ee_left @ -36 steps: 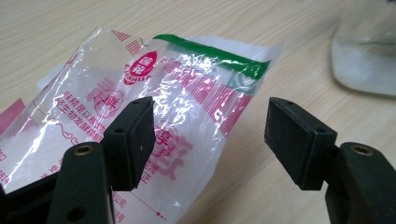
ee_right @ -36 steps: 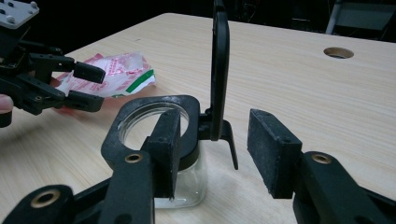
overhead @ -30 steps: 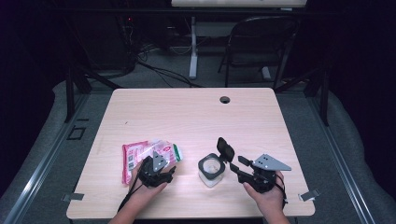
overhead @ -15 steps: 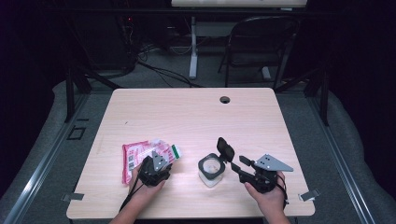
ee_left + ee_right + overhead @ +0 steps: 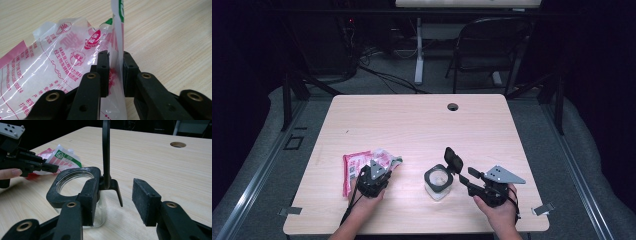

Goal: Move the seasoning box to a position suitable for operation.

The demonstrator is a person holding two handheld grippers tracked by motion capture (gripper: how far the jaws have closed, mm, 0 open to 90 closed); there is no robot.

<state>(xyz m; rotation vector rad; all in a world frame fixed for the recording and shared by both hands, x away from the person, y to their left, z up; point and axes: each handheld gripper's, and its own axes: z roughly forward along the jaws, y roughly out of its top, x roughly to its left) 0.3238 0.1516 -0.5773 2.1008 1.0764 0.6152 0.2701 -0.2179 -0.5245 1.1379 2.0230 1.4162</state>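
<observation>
Dark room, pale tabletop (image 5: 412, 125): my left tongs (image 5: 115, 58), just closing, are pinching the snack bag (image 5: 62, 62); right tongs (image 5: 117, 192) are gaping beside the open jar (image 5: 75, 182). Filling is still waiting.

Counted on the light wooden table (image 5: 412, 125): two plastic packets, one jar, two grippers.

One crinkled clear plastic packet with pink print (image 5: 354, 167) lies there, and one white packet with a green-edged label (image 5: 65, 157) rests against it. One clear glass jar with a black collar and a raised black hinged lid (image 5: 438, 180) stands alone. One black two-jaw left gripper (image 5: 379, 170) and one black two-jaw right gripper (image 5: 462, 172) make two, each in one hand. The tabletop has one round cable hole (image 5: 453, 106).
</observation>
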